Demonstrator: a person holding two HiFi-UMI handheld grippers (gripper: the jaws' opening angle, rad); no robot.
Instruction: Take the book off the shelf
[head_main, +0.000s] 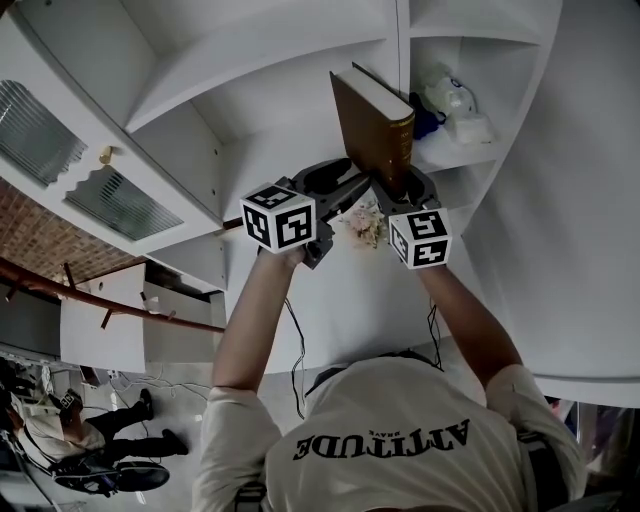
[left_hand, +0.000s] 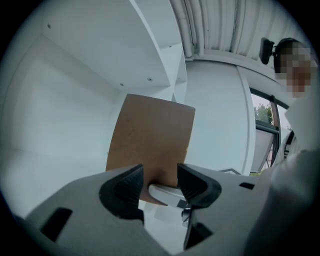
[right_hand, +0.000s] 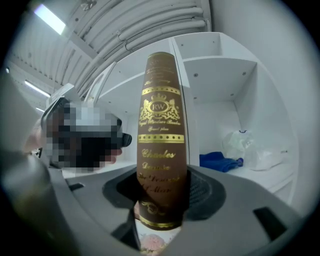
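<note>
Head view: a brown book (head_main: 375, 125) leans tilted in front of the upright divider of a white shelf unit (head_main: 190, 90), and both tools meet at the book's lower end. Only the right gripper view lets me read the book (right_hand: 162, 140) as a spine with gold lettering. Only the left gripper view shows the book (left_hand: 150, 140) as a plain cover, face-on.

The right gripper (right_hand: 162, 192) stands fairly wide, its pads pressed on either side of the spine's foot. The left gripper (left_hand: 160, 182) has its jaws apart, and the cover lies beyond them, broader than the gap (I cannot tell whether the tips touch it).

A blue cloth (right_hand: 220, 161) and clear bags (right_hand: 255, 150) lie in the unit's right-hand compartment.
</note>
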